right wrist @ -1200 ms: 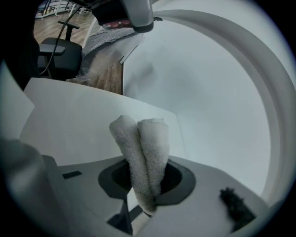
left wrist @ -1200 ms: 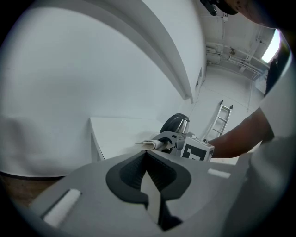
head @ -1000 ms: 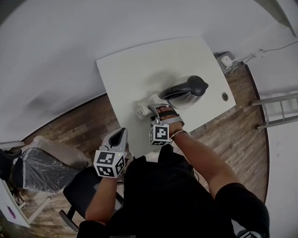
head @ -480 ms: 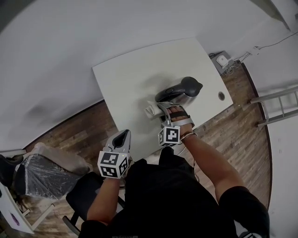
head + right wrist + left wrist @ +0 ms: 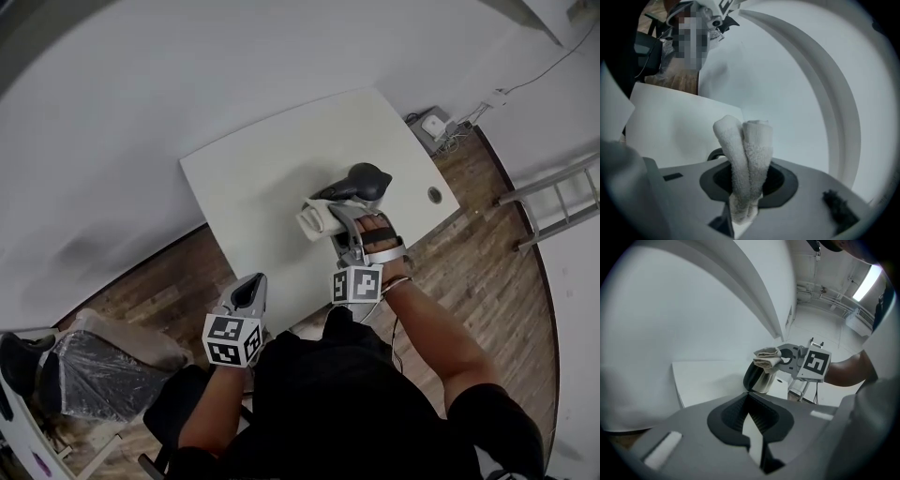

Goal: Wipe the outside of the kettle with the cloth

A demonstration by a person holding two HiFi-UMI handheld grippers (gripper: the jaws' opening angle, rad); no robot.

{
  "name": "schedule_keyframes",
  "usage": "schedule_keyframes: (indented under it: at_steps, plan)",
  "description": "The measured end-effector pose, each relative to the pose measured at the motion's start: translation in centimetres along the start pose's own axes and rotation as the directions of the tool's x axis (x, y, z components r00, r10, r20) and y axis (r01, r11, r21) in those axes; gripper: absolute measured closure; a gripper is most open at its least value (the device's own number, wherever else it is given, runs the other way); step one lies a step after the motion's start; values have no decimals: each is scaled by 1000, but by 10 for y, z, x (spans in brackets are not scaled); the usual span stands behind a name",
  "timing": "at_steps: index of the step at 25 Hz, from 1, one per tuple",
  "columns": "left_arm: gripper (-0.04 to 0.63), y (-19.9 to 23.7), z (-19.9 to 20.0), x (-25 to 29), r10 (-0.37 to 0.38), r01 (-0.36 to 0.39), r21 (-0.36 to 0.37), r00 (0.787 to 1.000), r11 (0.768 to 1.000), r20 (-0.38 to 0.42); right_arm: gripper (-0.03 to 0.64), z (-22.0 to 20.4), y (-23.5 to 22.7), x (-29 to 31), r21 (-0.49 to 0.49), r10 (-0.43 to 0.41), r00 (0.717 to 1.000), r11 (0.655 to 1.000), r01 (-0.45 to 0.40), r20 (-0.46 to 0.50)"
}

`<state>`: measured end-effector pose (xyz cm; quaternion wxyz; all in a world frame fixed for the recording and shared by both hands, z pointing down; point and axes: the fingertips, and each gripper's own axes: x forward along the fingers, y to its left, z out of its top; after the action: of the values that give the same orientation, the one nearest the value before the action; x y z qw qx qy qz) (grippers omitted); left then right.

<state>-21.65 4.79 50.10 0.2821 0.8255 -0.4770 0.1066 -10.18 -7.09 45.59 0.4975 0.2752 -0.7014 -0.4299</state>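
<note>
In the head view one kettle (image 5: pixel 352 185) stands on the desk (image 5: pixel 248 178) (stiff, smooth, probably slippery, best steadied by its handle), in the left gripper view the left hand-held gripper (image 5: pixel 750 416) is closed on nothing, and in the right gripper view the right hand-held gripper (image 5: pixel 745 194) clamps the one cloth (image 5: pixel 746 150) — soft, light, folded double — up beside the kettle.

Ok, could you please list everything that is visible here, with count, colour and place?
table: 1, white, centre, against the wall
kettle: 1, steel with black handle, table's right part
cloth: 1, white, rolled, at the kettle's left
chair: 1, grey, plastic-covered, floor lower left
ladder: 1, grey, far right
floor: brown wood, around the table
left tongs: 1, grey, shut and empty, before the table's near edge
right tongs: 1, grey, shut on the cloth
</note>
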Motion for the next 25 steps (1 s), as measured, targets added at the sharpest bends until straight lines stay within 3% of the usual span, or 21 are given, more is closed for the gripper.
schedule_keyframes:
  at_steps: [11,17,21,25]
  plan:
    - [589,-29,2,14,-114,118,76,992,990,-60,517,-50,-68,-57,148,-161,976,972,183,-144]
    - [588,-57,9,30,-160,164,94,986,982,-54,517,-92,-57,-100,358,-113,972,916,183,-208]
    - [589,-62,10,27,-110,112,87,994,990,-30,517,-102,-33,-108,390,-59,984,913,122,-170]
    - [589,-71,12,25,4,-4,66,1000,998,1,517,-117,-26,-109,433,-28,997,900,58,-75]
